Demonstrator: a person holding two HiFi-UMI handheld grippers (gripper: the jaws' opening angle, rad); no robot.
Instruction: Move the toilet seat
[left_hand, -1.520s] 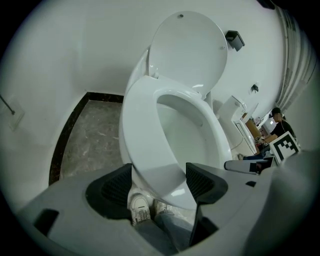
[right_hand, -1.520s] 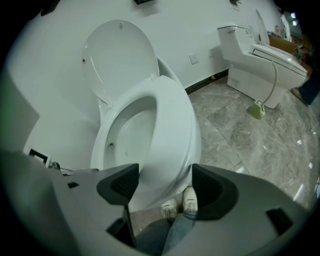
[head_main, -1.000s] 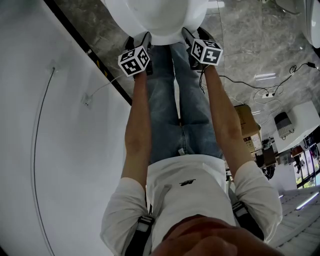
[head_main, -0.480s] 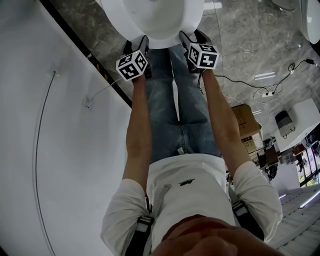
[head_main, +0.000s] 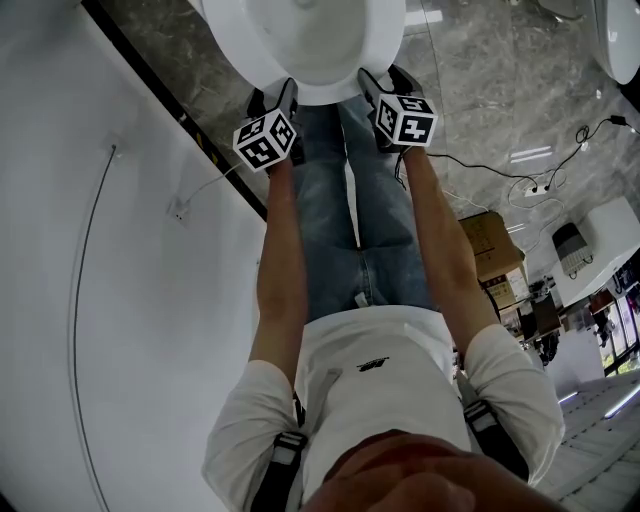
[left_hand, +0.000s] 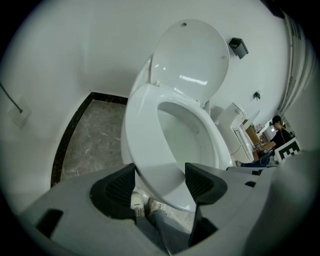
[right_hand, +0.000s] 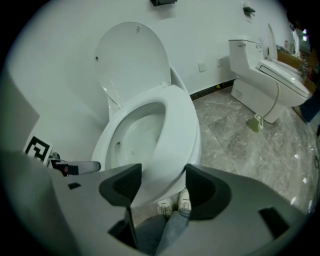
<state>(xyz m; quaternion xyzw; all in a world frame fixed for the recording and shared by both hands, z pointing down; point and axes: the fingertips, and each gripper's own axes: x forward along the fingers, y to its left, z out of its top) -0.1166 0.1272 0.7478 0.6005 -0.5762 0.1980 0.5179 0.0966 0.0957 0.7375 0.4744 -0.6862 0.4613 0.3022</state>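
Note:
The white toilet seat (left_hand: 145, 135) lies down on the bowl, its lid (left_hand: 192, 60) standing up against the wall. My left gripper (left_hand: 160, 177) is open, and the seat's front rim sits in the wide gap between its black pads (left_hand: 117, 187). My right gripper (right_hand: 162, 180) is also open, at the other side of the same front rim (right_hand: 172, 130). In the head view the seat (head_main: 300, 60) is at the top, with the left gripper (head_main: 278, 98) and right gripper (head_main: 375, 85) close together at its near edge.
I stand right in front of the bowl; jeans (head_main: 345, 230) and shoes (right_hand: 172, 205) show under the rim. A white wall (head_main: 100, 300) runs along the left. A second toilet (right_hand: 265, 65) stands to the right, with cables (head_main: 540, 185) and a cardboard box (head_main: 490, 245) on the marble floor.
Both grippers stay at the seat's front rim. Only the head view has shifted slightly, so the toilet and cubes sit a little lower in the picture.

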